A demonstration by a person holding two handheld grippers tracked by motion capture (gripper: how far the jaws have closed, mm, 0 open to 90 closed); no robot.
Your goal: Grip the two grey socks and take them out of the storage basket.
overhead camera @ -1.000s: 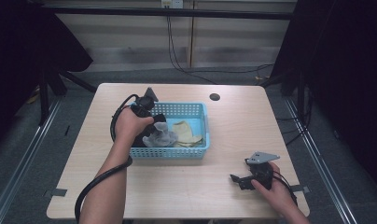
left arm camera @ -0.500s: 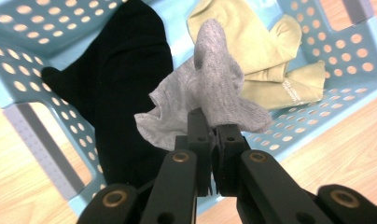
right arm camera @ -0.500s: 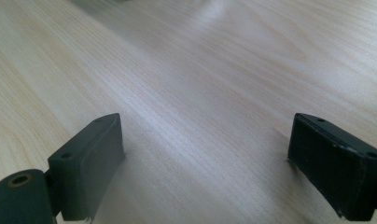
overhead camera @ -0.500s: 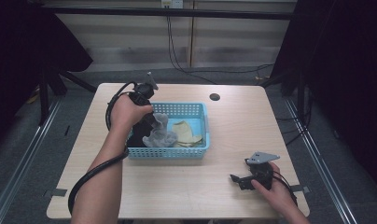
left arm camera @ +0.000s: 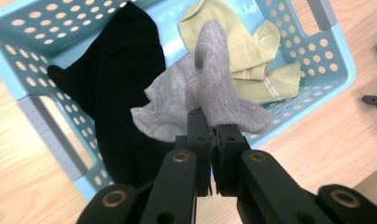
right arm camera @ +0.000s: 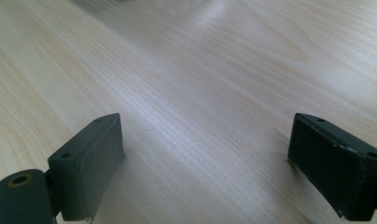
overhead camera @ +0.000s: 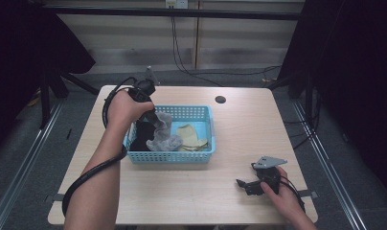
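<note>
A light blue perforated basket [overhead camera: 201, 155] [left arm camera: 331, 56] stands at the middle of the wooden table. Inside it lie a black garment [overhead camera: 142, 134] [left arm camera: 116, 79] at the left and yellow-green socks [overhead camera: 191, 136] [left arm camera: 252, 60] at the right. A grey sock [overhead camera: 162, 132] [left arm camera: 210, 98] hangs partly lifted over the basket, its lower end still draped inside. My left gripper [overhead camera: 152, 115] [left arm camera: 213, 133] is shut on the grey sock's top. My right gripper [overhead camera: 246, 184] [right arm camera: 203, 163] rests open near the table's front right, nothing between its jaws.
A small dark round hole [overhead camera: 220, 99] marks the table behind the basket. Bare wood [overhead camera: 191, 191] stretches in front of the basket and to its right. A black cable [overhead camera: 86, 177] trails along the left forearm.
My left gripper has risen from the basket with the grey sock, pulling it upward. The right gripper has stayed where it was.
</note>
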